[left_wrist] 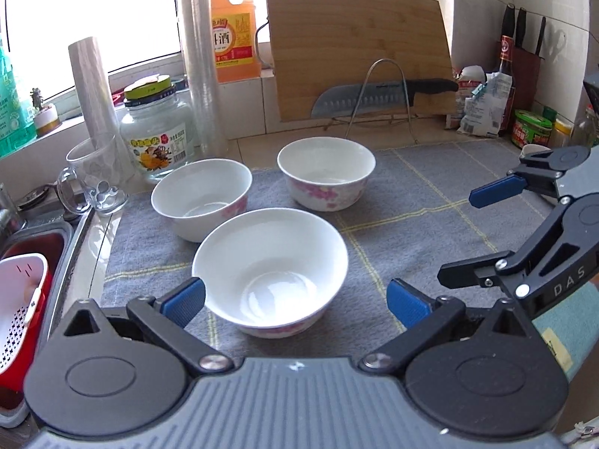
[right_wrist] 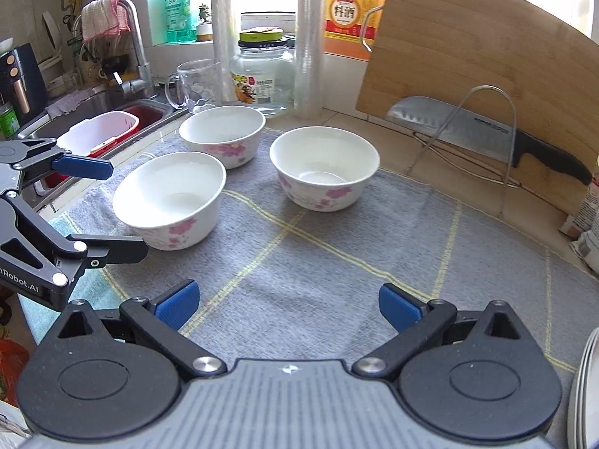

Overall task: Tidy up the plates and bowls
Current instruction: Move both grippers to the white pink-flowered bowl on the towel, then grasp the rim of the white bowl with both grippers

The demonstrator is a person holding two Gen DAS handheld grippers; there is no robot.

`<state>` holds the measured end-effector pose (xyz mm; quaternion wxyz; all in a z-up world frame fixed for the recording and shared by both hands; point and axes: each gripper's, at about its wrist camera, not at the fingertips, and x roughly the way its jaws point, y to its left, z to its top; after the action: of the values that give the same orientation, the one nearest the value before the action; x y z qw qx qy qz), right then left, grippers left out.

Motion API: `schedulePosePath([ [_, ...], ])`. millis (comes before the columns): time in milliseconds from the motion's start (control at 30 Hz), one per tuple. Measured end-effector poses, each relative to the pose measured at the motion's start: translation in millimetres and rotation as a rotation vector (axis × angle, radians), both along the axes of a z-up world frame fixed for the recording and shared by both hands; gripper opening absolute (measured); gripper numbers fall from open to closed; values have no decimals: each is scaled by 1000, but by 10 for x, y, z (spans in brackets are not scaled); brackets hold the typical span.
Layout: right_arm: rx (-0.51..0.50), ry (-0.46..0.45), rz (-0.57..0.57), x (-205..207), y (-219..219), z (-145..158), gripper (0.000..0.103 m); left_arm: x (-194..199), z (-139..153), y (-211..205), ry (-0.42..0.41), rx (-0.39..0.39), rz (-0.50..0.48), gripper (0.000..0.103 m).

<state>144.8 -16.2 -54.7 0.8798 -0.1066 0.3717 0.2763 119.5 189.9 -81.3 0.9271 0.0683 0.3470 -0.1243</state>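
Note:
Three white bowls with pink flowers stand on a grey checked mat [left_wrist: 430,187]. My left gripper [left_wrist: 295,301] is open, and the nearest bowl [left_wrist: 269,269] sits just ahead of its blue pads, which do not grip it. Behind it are a left bowl [left_wrist: 202,198] and a far bowl [left_wrist: 325,176]. My right gripper [right_wrist: 288,305] is open over bare mat [right_wrist: 299,262] with nothing between its fingers. From there the bowls show as near-left [right_wrist: 168,198], back [right_wrist: 222,134] and right [right_wrist: 324,168]. The left gripper [right_wrist: 108,207] reaches the near-left bowl's side. The right gripper [left_wrist: 475,232] shows at the right edge.
A wooden cutting board [left_wrist: 359,48] and a knife [left_wrist: 382,97] lean in a wire rack at the back. A glass jar [left_wrist: 157,138], glass mug [left_wrist: 97,176] and plastic rolls stand back left. The sink holds a red-white basket [right_wrist: 97,134]. Plate rims [right_wrist: 587,393] show at the lower right.

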Motion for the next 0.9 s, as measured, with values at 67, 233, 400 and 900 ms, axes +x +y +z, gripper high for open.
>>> schedulePosePath([
  [67, -5, -5, 10, -6, 146, -18, 103, 71, 3, 122, 23, -10, -16, 102],
  [233, -4, -26, 35, -15, 432, -31, 103, 270, 39, 344, 63, -19, -75, 102],
  [400, 0, -33, 73, 1, 632, -74, 103, 471, 46, 393, 121, -42, -137, 102],
  [900, -46, -67, 209, 78, 906, -209, 97, 831, -79, 344, 228, -29, -189, 93],
])
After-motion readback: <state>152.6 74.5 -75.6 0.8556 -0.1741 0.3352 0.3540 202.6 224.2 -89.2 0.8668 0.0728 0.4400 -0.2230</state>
